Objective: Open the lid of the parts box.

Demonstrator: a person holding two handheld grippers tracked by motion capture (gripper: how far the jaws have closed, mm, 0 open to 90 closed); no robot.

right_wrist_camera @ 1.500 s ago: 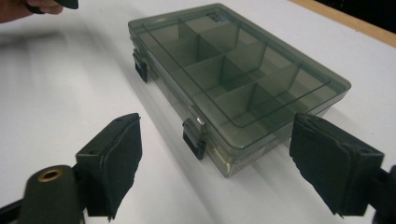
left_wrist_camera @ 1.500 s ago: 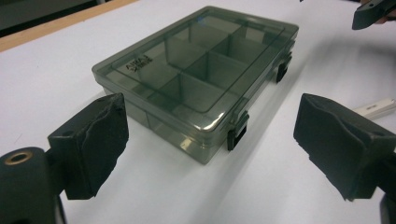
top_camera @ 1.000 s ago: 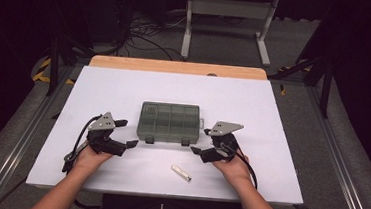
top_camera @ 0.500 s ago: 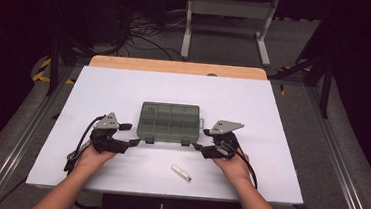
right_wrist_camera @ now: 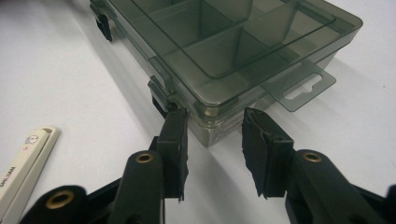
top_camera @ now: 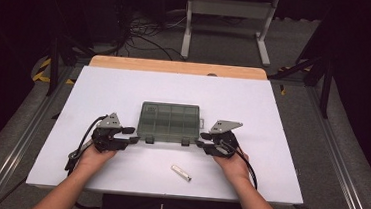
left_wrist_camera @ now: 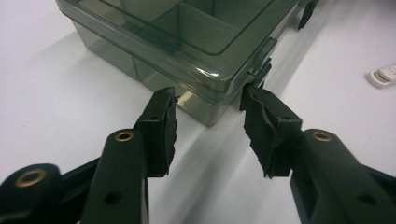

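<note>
A smoky-green clear compartment box (top_camera: 169, 122) with its lid down lies in the middle of the white table (top_camera: 273, 106). My left gripper (top_camera: 133, 136) sits at the box's near left corner, my right gripper (top_camera: 203, 140) at its near right corner. In the left gripper view the jaws have just been closing, and the box (left_wrist_camera: 196, 28) corner stands between the tips of the left gripper (left_wrist_camera: 208, 100). In the right gripper view the right gripper (right_wrist_camera: 215, 116) has also been closing and straddles the other corner of the box (right_wrist_camera: 233, 42). A thin gap shows at the pads.
A small white oblong thing (top_camera: 181, 172) lies on the table in front of the box, between my hands; it is the white thing (left_wrist_camera: 385, 74) at the right edge and the white thing (right_wrist_camera: 23, 158) at the lower left. A hang tab (right_wrist_camera: 301, 86) sticks out of the box's right end.
Both grippers' jaws have narrowed around the box's two near corners. The hands have stayed almost where they were, and the box has not shifted.
</note>
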